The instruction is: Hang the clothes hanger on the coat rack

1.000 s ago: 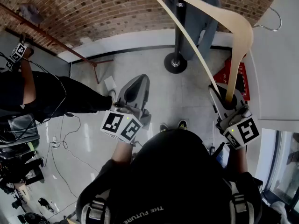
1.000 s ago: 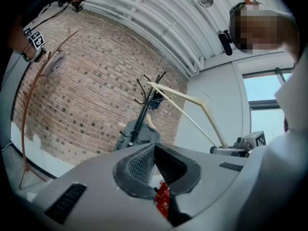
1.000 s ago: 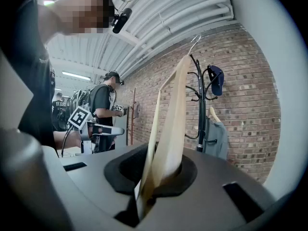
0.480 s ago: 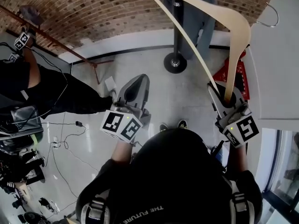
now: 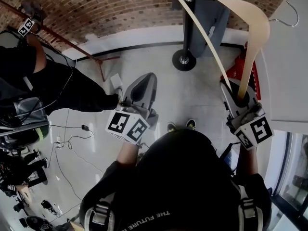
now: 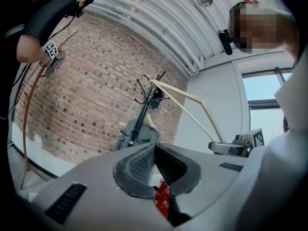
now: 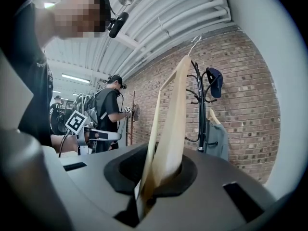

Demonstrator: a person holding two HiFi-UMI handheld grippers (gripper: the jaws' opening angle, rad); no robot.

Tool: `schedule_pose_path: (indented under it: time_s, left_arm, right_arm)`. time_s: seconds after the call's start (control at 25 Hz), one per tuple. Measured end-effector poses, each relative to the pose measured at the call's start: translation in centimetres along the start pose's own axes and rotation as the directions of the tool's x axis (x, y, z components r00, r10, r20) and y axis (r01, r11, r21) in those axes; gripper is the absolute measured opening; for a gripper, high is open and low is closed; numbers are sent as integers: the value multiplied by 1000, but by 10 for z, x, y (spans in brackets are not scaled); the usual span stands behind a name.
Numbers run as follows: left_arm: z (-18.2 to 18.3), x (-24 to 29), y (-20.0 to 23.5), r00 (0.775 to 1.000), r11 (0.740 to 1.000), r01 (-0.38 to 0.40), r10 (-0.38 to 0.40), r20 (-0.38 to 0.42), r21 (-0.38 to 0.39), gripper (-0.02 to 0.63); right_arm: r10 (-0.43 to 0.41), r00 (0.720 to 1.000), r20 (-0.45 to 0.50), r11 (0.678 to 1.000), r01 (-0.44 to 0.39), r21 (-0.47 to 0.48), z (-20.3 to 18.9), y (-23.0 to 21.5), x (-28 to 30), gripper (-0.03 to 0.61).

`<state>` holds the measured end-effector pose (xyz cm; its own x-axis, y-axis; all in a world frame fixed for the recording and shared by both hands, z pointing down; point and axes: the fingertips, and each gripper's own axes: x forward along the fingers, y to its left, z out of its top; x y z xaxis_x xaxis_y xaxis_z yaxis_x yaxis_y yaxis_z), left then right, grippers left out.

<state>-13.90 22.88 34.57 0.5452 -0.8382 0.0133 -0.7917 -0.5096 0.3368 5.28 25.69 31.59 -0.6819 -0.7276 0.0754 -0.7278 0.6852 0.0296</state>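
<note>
Pale tan wood hanger, black rack with a grey shirt and navy cap, red-brown brick wall, shiny light-grey floor.

Brick wall; hanging grey garment

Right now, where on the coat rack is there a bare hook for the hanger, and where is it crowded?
Seen from the right gripper view, the coat rack has bare upper hooks on its left. Its right side is crowded: dark cap above, grey garment below.
</note>
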Motion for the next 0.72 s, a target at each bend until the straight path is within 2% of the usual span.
schedule_pose_path:
  time_s: [0.48, 0.72]
  left_arm:
    - [5, -22, 47, 1000, 1000, 8, -8, 13, -9, 18]
    - [6, -15, 59, 1000, 1000, 16, -16, 21, 0, 18]
  right_arm:
    - [-29, 999, -15, 999, 28, -33, -3, 29, 34, 41]
    - [-40, 999, -6, 998, 40, -40, -1, 23, 44, 40]
